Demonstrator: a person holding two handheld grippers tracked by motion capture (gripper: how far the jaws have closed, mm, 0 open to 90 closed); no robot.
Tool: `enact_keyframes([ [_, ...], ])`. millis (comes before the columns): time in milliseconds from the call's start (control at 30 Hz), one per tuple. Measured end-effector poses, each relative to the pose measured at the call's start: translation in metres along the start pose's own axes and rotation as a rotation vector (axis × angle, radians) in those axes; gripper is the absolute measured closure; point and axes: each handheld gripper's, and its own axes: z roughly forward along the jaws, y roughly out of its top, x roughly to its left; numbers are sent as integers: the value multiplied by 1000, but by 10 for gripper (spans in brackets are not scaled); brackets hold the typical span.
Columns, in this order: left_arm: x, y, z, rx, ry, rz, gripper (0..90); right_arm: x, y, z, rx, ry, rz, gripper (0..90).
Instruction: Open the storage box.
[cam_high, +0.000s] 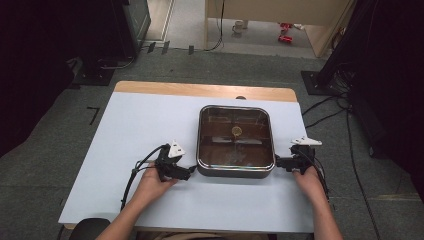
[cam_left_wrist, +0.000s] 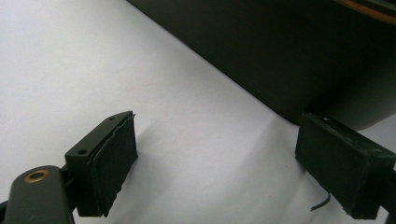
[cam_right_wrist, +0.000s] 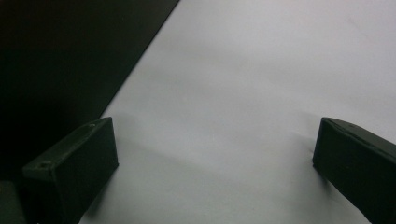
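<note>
High cam looks fwd and down on the table (cam_high: 125, 130), pan (cam_high: 235, 170) at centre frame. Both gripper cams sit low, close to the tabletop; each catches the pan's dark wall along its upper edge, w/ the high cam.

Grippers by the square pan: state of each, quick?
Left gripper: open, nothing between the jaws, beside the square pan.
Right gripper: open, holding nothing.

- A square pan (cam_high: 235, 141) sat at the centre of the white table (cam_high: 130, 130).
- The left gripper (cam_high: 189, 173) lay just left of it.
- The right gripper (cam_high: 278, 162) lay just right of it.
</note>
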Motion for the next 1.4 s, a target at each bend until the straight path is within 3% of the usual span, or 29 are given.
enact_keyframes([
  [800, -1, 0, 0, 2, 6, -4, 127, 0, 0, 0, 0, 0, -1, 0],
  [867, -2, 2, -1, 18, 17, -14, 130, 0, 0, 0, -1, 0, 1, 0],
  [967, -2, 9, -4, 93, 20, -21, 147, 0, 0, 0, -1, 0, 1, 0],
  [1000, -2, 9, -4, 93, 20, -21, 152, 0, 0, 0, -1, 0, 1, 0],
  [1067, -1, 12, -6, 134, 5, -8, 167, 0, 0, 0, -1, 0, 0, 0],
  [1133, 1, 13, -10, 152, -8, -9, 251, 0, 0, 0, -2, 0, 0, 0],
  [1167, 7, 16, -15, 180, -73, -34, 264, 0, 0, 0, -2, 0, 0, 0],
  [1200, 7, 16, -15, 180, -73, -34, 263, 0, 0, 0, -2, 0, 0, 0],
  [1233, 13, 21, -20, 190, -117, -81, 264, 0, 0, 0, -1, 0, 0, 0],
  [1333, 15, 26, -26, 164, -135, -101, 263, 0, 0, 0, -1, 0, 1, 0],
  [1400, 15, 34, -35, 128, -131, -69, 260, 0, 0, 0, 0, 0, -1, 0],
])
